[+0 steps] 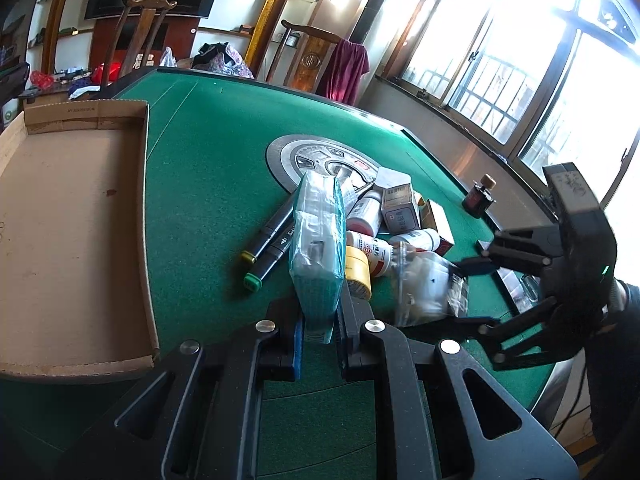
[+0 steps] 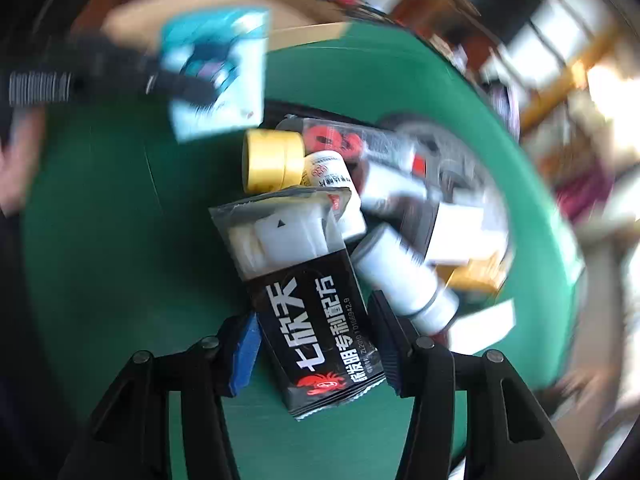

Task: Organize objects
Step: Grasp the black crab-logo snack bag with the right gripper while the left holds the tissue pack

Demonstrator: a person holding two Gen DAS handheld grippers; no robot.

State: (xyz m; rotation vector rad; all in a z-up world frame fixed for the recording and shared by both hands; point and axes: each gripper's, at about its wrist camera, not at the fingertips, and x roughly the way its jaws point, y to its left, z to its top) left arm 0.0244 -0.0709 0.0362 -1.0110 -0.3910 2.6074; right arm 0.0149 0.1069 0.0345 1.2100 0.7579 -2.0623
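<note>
The teal pack [image 1: 318,240] stands clamped edge-up in the left gripper [image 1: 319,330], above the tabletop [image 1: 208,168] beside the box [image 1: 72,216]. The right gripper [image 2: 316,344] straddles a black sachet [image 2: 316,316], jaws apart, not yet closed. The slick pack may slip. Two markers [image 1: 267,244], one tape roll [image 1: 357,272], several bottles.

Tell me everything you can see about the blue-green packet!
The blue-green packet is a flat teal pack in shiny clear wrap, with pale printed panels. It stands on edge, pinched at its near end between the left tongs. It sits above the green table, in front of the pile with the yellow tape roll.
</note>
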